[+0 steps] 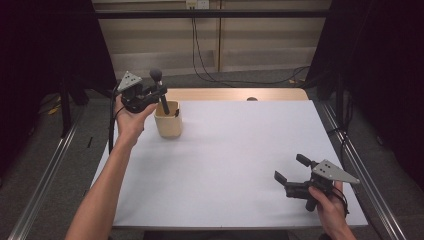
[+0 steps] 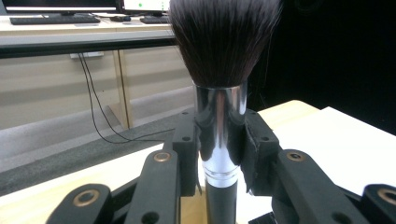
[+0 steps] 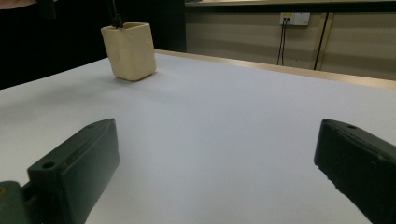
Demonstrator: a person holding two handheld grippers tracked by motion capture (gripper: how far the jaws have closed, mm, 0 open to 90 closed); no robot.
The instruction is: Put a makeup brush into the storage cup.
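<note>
Near the table's (image 1: 240, 165) far left corner, your left gripper (image 1: 159, 91) squeezes the brush (image 1: 161, 93) above the cup (image 1: 167, 120), your right gripper (image 1: 289, 169) gapes empty, and a tilt could tip that cup.

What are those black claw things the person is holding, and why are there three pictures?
They are hand-held grippers, tools with two jaws that pinch like tongs. A person holds one in each hand. One picture comes from a camera above the white table. The other two come from small cameras riding on each tool, looking along its jaws. The left hand-held gripper pinches a makeup brush by its shiny metal collar, bristles up, its handle reaching down into a cream cup on the table. The right hand-held gripper is open and holds nothing, low over the table's near right corner.
</note>
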